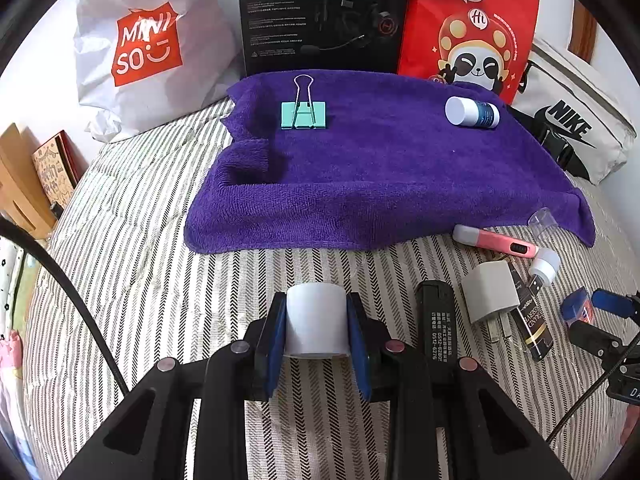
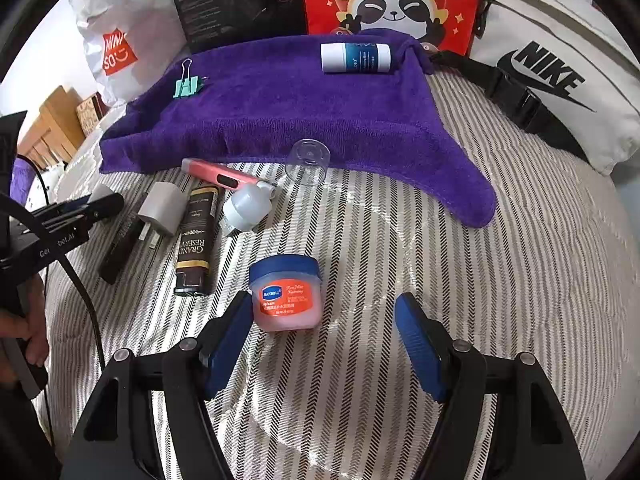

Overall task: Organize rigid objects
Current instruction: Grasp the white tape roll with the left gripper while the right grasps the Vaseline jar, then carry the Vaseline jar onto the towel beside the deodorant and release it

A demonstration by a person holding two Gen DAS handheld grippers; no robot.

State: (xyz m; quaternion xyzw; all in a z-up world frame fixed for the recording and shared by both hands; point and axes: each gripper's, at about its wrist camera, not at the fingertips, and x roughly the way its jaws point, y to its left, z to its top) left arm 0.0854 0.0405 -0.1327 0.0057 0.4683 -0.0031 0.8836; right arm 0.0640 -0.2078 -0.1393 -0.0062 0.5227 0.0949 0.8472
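left wrist: left gripper (image 1: 316,332) clamps a white cylinder (image 1: 316,322), purple towel (image 1: 380,168) straight ahead | right wrist: right gripper (image 2: 322,340) jaws wide, nothing gripped; upright balm jar (image 2: 285,292) sits between them, nearer the left pad (image 2: 226,340)

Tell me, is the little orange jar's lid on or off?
On. The blue lid sits on top of the orange jar, standing upright.
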